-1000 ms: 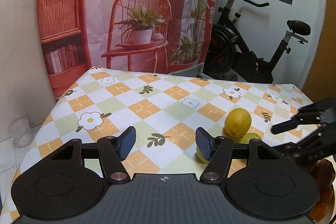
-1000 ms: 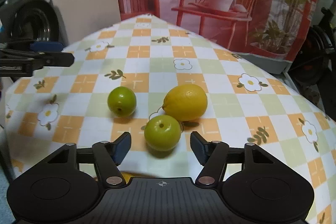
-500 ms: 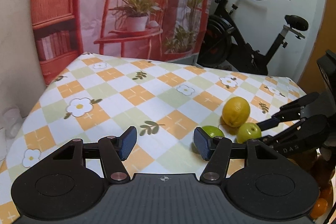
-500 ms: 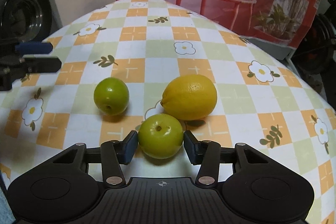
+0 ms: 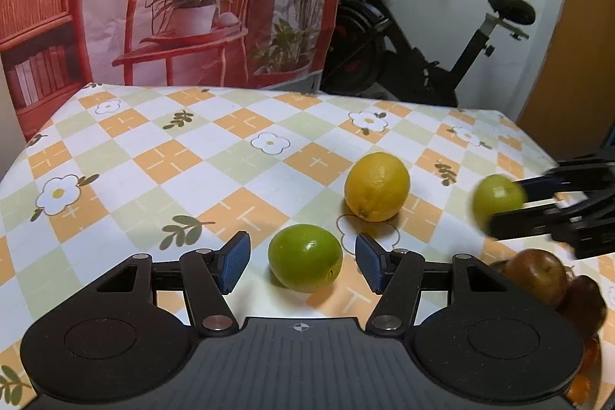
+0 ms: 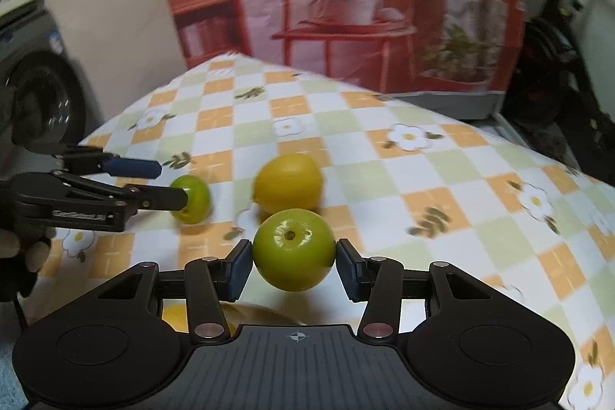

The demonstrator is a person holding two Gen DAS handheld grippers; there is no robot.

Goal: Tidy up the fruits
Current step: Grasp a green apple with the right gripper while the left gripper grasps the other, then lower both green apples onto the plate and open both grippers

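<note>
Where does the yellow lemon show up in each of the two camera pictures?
Left wrist view: the yellow lemon sits right of centre on the checked tablecloth, beyond the left claw.
Right wrist view: the lemon is near the centre, just behind the green fruit held in the right claw.
Shared landmark: the red chair backdrop.

On the counter, one lime lies between the left tool's fingers, the lemon behind it to the right.
</note>
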